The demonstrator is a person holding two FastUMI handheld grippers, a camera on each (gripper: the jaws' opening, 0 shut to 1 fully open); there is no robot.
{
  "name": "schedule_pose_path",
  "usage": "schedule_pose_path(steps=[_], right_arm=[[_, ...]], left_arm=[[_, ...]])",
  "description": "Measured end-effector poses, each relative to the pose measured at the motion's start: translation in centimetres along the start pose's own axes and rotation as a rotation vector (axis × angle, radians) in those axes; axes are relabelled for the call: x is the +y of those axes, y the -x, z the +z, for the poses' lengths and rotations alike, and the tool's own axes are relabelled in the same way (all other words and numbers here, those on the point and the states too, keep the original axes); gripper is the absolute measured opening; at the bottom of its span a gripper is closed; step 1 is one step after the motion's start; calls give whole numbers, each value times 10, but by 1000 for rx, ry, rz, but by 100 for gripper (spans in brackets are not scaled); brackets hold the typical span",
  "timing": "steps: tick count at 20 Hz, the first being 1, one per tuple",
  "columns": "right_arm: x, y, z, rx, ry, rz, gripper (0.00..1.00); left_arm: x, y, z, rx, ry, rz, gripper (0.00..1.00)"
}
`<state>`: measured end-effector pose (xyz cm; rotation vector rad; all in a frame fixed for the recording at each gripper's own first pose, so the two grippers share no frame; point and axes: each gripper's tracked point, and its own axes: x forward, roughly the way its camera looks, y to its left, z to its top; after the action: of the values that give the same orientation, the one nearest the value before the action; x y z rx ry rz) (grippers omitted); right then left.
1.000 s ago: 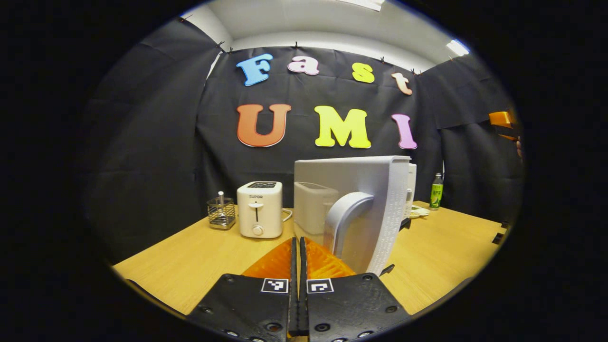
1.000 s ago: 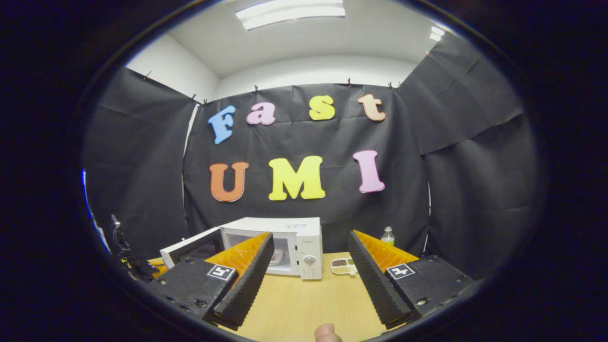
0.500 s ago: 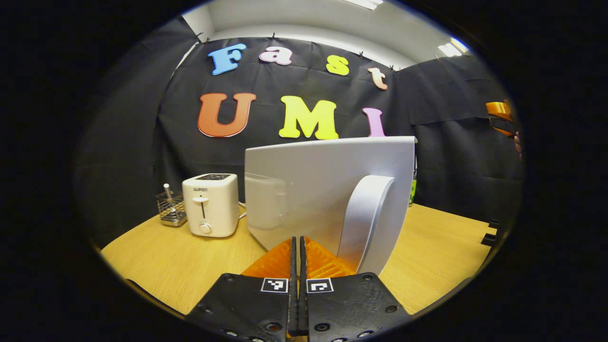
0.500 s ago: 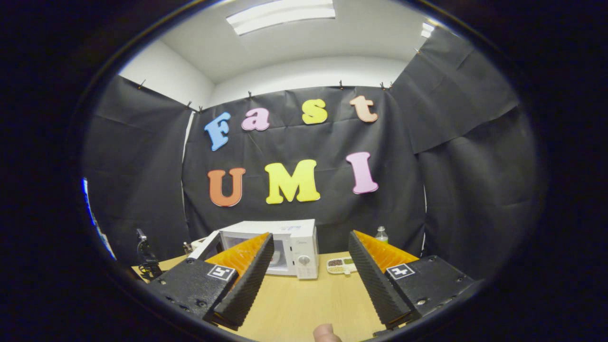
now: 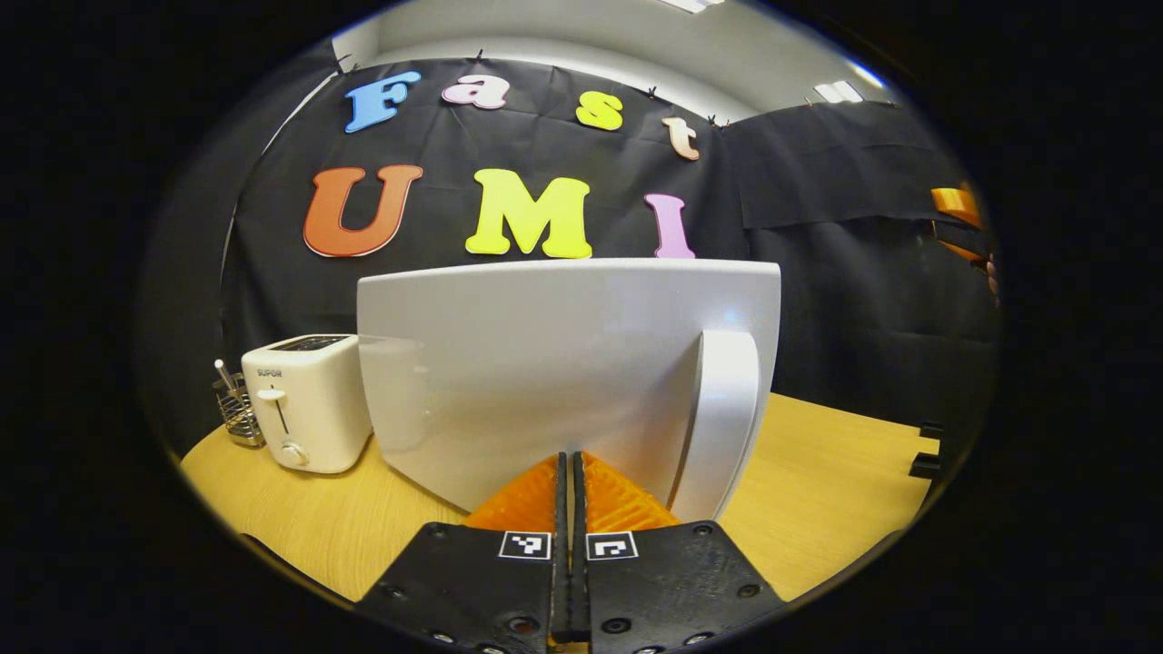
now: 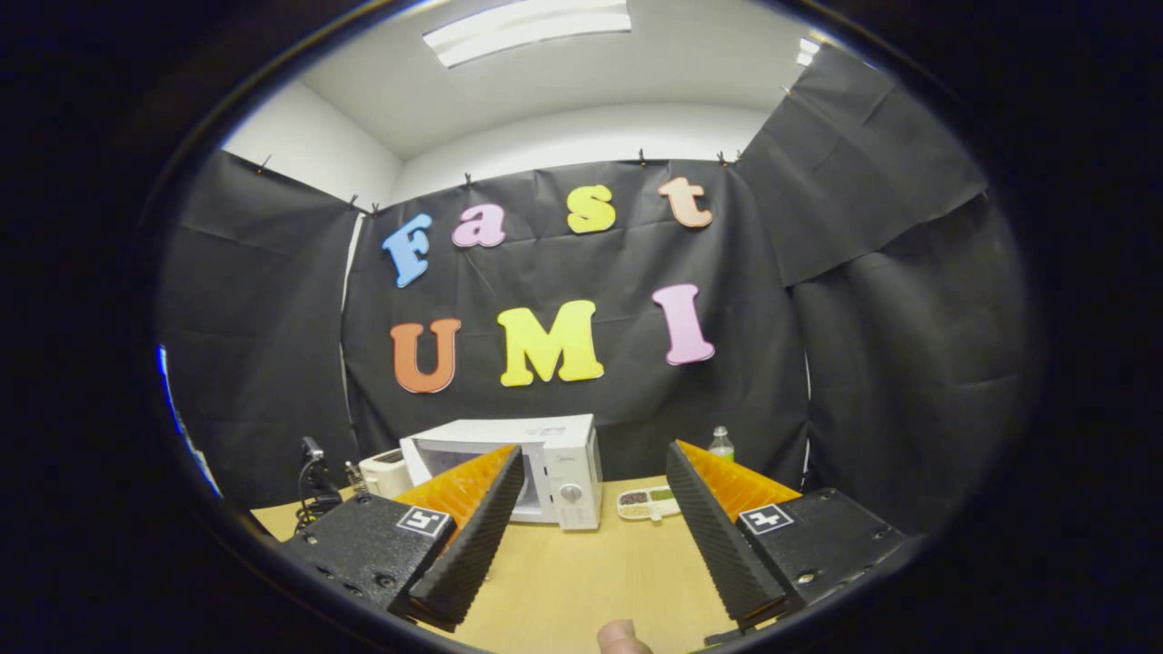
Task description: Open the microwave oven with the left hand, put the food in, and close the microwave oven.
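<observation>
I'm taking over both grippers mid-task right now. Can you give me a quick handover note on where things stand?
Left gripper: jaws shut, empty, tips at the microwave door beside its handle.
Right gripper: jaws open, empty, held above the table, well short of the microwave.
Done: in the right gripper view the door looks shut or nearly so. Whether food is inside cannot be told.
Left: probably a last push to latch the door, then back off. A small dish sits beside the microwave.
</observation>
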<state>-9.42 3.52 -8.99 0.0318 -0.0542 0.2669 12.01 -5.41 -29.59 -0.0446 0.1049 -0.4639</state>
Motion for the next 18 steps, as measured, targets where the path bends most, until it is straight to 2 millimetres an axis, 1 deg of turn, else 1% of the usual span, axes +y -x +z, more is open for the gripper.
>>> schedule_pose_path(steps=[4,5,7,11,14,15,16,17,18], right_arm=[[-6,-1,-3,5,-6,-3,91],[-8,-2,-5,6,-9,-3,91],[-13,-3,-9,13,-18,-8,91],[-24,-5,-14,20,-25,-19,91],[-32,-5,-18,22,-32,-25,90],[-35,-5,-20,24,-36,-28,91],[-39,-6,-23,27,-41,-32,100],[-42,-7,-25,29,-47,-33,100],[-44,-8,-27,33,-51,-34,91]], left_arm=[[-17,-33,10,-1,8,0,0],[-20,-42,10,5,9,5,0],[-33,-57,13,5,17,-5,0],[-47,-89,16,25,2,-4,0],[-52,-108,19,42,-30,13,0],[-54,-114,22,43,-43,22,0],[-54,-121,23,46,-56,34,0],[-53,-127,25,45,-65,46,0],[-51,-135,27,44,-64,57,0]])
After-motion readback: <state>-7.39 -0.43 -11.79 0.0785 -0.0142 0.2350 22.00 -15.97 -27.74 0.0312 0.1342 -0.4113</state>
